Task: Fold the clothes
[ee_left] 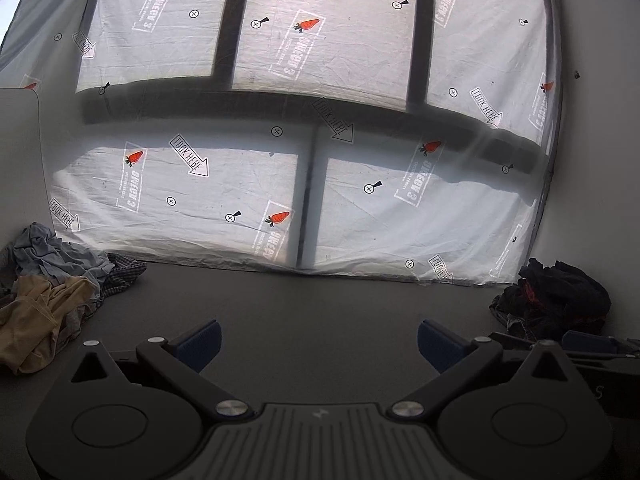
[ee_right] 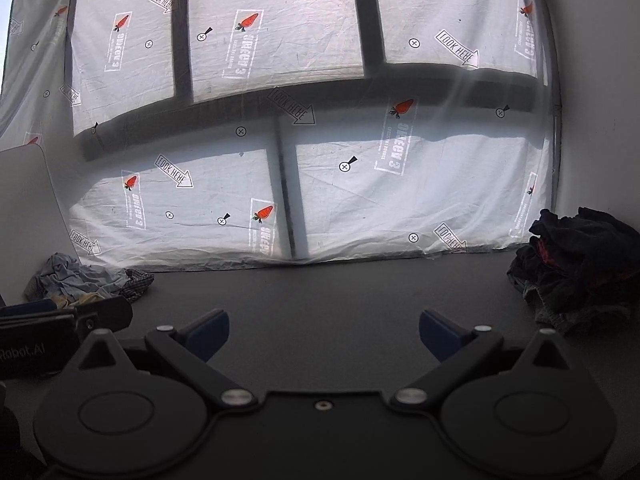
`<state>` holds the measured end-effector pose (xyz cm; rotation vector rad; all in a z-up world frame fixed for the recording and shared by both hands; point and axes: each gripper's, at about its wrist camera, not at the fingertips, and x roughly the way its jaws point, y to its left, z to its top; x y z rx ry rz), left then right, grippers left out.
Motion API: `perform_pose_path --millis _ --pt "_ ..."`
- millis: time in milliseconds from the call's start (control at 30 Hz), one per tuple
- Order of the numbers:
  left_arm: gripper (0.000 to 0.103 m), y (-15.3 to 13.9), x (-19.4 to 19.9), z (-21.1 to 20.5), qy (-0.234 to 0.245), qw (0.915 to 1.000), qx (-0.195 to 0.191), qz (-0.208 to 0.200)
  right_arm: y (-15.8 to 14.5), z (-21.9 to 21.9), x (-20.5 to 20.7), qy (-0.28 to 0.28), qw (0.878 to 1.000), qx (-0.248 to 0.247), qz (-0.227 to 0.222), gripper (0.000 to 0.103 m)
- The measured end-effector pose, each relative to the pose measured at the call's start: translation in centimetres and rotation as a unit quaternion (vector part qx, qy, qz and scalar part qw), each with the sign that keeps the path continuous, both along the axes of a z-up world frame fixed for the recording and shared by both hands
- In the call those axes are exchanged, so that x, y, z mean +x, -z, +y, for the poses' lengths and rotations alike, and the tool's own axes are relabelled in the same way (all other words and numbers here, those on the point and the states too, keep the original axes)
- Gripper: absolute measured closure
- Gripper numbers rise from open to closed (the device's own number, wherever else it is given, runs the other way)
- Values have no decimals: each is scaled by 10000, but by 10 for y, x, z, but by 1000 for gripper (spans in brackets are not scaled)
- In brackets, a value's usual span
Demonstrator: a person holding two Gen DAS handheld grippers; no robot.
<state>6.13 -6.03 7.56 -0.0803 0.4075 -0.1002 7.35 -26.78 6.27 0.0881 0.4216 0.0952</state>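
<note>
A heap of crumpled clothes [ee_left: 52,292], tan, light blue and checked, lies at the left on the dark grey table [ee_left: 312,312]; it shows smaller in the right wrist view [ee_right: 88,280]. A second heap of dark clothes with some red [ee_left: 556,300] lies at the right, also in the right wrist view [ee_right: 580,268]. My left gripper [ee_left: 319,344] is open and empty over the table's middle. My right gripper [ee_right: 324,336] is open and empty beside it. Each gripper's body edges into the other's view.
A window covered by a white printed sheet [ee_left: 280,184] stands behind the table's far edge. A white wall [ee_left: 592,160] rises at the right. A pale rounded panel [ee_left: 20,152] stands at the left.
</note>
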Motion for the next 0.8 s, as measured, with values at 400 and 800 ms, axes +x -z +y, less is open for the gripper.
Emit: perform_pose_path --millis 400,800 --pt "0 19 -47 54 364 9981 260 429 21 59 -72 440 9977 -60 509 1" --pt "0 31 -66 82 296 9970 228 685 38 84 -98 428 9953 -185 849 1"
